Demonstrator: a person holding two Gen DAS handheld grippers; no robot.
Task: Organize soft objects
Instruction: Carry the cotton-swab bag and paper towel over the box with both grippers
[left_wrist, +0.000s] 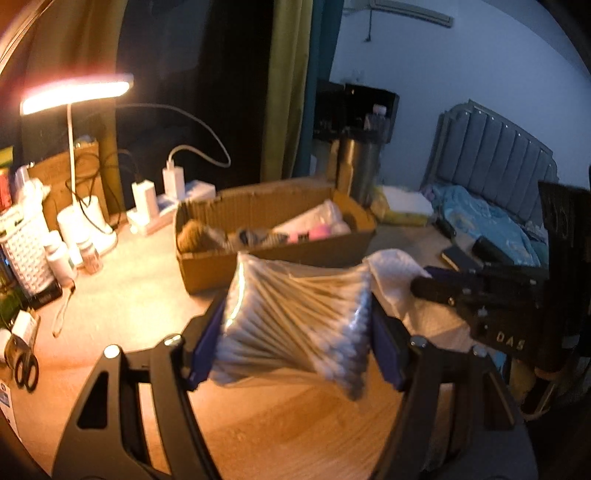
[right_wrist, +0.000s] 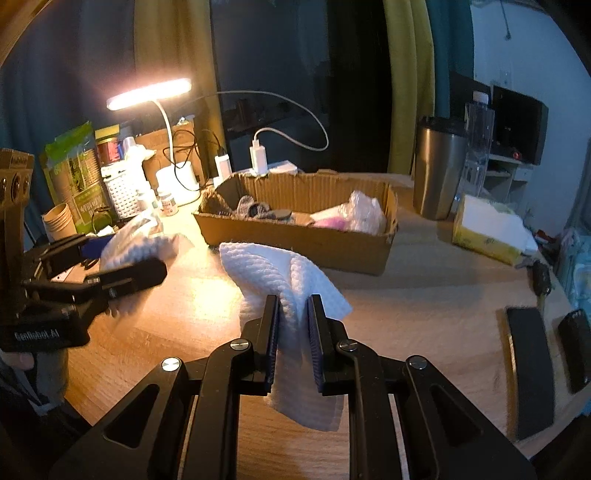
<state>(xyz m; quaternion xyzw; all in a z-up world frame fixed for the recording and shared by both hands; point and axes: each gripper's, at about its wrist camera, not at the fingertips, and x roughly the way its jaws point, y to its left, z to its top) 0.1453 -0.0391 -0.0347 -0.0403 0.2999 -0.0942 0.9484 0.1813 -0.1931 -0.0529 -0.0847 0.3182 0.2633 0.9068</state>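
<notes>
A clear bag of cotton swabs (left_wrist: 291, 295) hangs above the wooden table, and my left gripper (left_wrist: 297, 314) is shut on it, blue pads pressing both sides. My right gripper (right_wrist: 293, 306) is shut on a white textured cloth (right_wrist: 273, 266), which drapes above and below the fingers. In the right wrist view my left gripper (right_wrist: 110, 258) with the bag (right_wrist: 144, 240) is at the left. My right gripper (left_wrist: 443, 291) with the cloth (left_wrist: 391, 273) shows at the right of the left wrist view. Behind both stands an open cardboard box (left_wrist: 258, 206) (right_wrist: 295, 240) with several soft items inside.
A lit desk lamp (right_wrist: 151, 94), chargers (right_wrist: 258, 157) and a white basket (right_wrist: 122, 192) crowd the back left. A steel tumbler (right_wrist: 437, 166) and a yellow tissue pack (right_wrist: 487, 232) stand right of the box. Two black cases (right_wrist: 528, 369) lie near the right edge. Scissors (left_wrist: 26, 369) lie at the left.
</notes>
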